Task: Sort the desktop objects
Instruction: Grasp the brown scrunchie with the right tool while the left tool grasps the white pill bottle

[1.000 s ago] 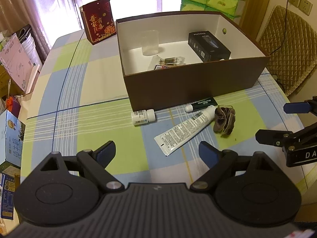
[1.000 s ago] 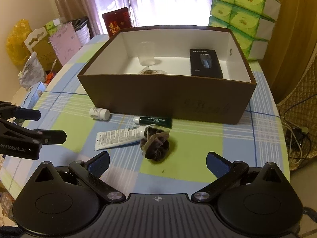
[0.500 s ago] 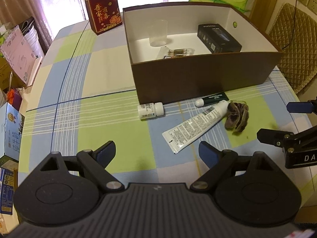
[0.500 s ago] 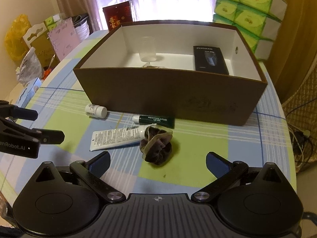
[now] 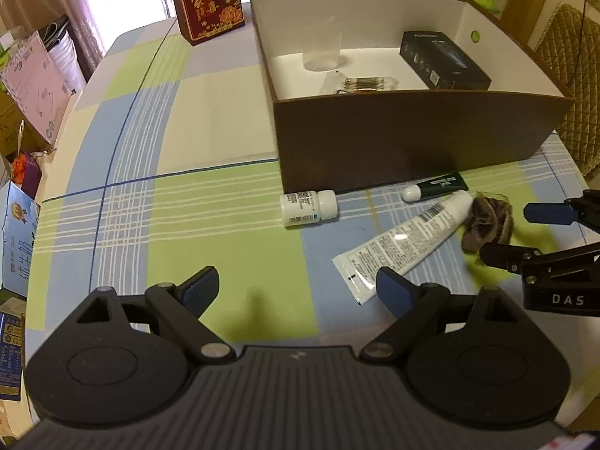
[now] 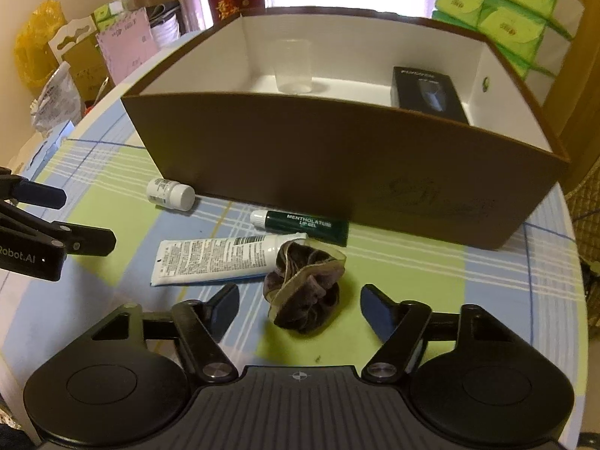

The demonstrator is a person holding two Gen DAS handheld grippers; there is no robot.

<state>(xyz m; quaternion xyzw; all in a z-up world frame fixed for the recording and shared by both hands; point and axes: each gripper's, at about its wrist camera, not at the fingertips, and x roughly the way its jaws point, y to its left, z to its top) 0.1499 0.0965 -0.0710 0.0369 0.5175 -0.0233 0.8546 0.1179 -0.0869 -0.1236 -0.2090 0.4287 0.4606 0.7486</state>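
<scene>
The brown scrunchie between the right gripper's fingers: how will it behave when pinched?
The scrunchie looks like soft gathered fabric, so it should squash and sag rather than roll. It probably weighs little. Its edge overlaps the white tube, which might shift slightly.

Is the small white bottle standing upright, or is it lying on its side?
Lying on its side. The white bottle rests lengthwise on the tablecloth, outside the brown box, with its cap pointing sideways.

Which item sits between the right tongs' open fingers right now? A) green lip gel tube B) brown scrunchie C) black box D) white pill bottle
B: in the right wrist view the brown scrunchie lies on the tablecloth between the spread fingers of the right tongs, not yet touched. The white pill bottle and green lip gel tube lie farther off by the brown box.
</scene>
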